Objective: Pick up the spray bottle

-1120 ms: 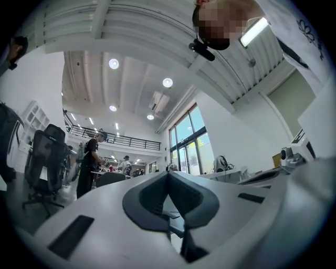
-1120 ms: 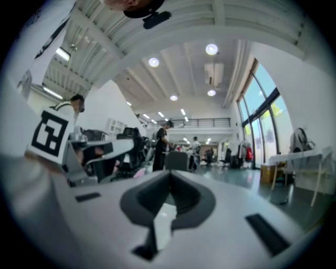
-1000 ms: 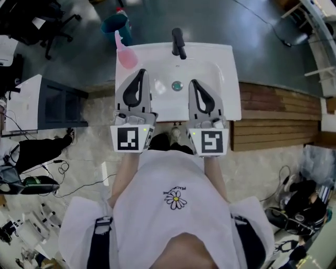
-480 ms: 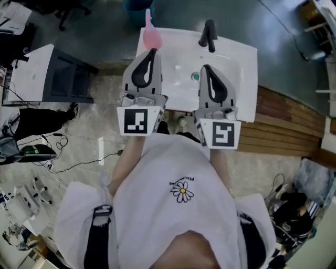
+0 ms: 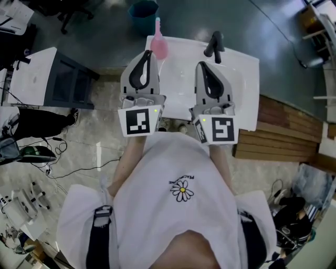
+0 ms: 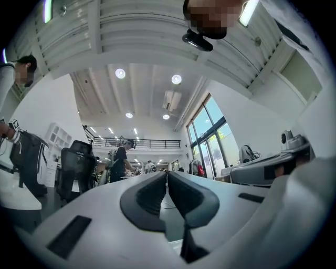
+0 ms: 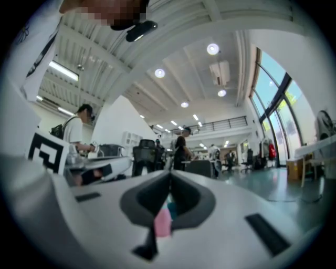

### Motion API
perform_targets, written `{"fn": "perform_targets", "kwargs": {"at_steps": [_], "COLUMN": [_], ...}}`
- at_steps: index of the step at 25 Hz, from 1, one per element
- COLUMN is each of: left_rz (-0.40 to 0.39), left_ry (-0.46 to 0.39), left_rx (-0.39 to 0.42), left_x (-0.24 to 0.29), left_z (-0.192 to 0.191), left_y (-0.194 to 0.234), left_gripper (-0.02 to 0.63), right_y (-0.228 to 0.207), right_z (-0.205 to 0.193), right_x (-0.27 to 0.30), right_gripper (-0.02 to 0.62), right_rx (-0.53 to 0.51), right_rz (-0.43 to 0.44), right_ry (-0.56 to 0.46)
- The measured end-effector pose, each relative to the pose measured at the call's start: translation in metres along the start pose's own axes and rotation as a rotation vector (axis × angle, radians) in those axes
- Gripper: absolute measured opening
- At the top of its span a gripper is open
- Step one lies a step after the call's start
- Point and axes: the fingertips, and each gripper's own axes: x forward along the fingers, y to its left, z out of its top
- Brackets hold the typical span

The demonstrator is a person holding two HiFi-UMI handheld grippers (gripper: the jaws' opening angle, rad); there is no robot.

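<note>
Key relation: the spray bottle stands on the far-left corner of the sink, on the rim, left of the black faucet. From my left tool it lies just ahead and slightly toward the faucet side, near but not touching. My right tool hangs over the basin, nearer the faucet than the bottle. The left tool is therefore the nearer one.

Long axis: I judge the bottle upright, pink body on the rim and nozzle on top. A grasp would come in level, across the body.

Tool state: the left tool's jaws are together with nothing between them, as the left gripper view shows. The right tool's jaws also meet at the tips. The pink seen through the slot behind them is the bottle farther off, not something held. The left jaws must open before any grasp.

Surface: smooth white sink rim, narrow at that corner.

Room: a teal bin sits on the grey floor beyond the sink's far-left corner, and wooden boards lie at its right side.
</note>
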Motion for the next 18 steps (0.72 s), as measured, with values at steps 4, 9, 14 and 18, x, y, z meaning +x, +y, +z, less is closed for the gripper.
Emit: {"fn": "perform_targets", "kwargs": {"at_steps": [4,9,14,18], "left_rz": [0.001,-0.012,-0.025,-0.053], "left_ry": [0.013,0.053,0.067,0.137], "left_rx": [-0.015,-0.029,-0.058,-0.04], "left_x": [0.009,0.031,0.051,0.068], "left_z": [-0.007,-0.023,-0.034,-0.056], "left_y": [0.01,0.022,0.031,0.035], "left_gripper": [0.15,0.278,0.305,0.305], "right_y": [0.001,0.0,-0.006,-0.009], "right_z": [-0.006,-0.007,-0.015,-0.02], "right_x": [0.01,0.017,0.016,0.015], "right_gripper": [0.029,0.029,0.029,0.029], "right_rx": [-0.012,-0.021,-0.009,0.002], "right_rz": [0.004,-0.006,-0.034,-0.054], "right_ry": [0.021,0.026,0.051,0.061]}}
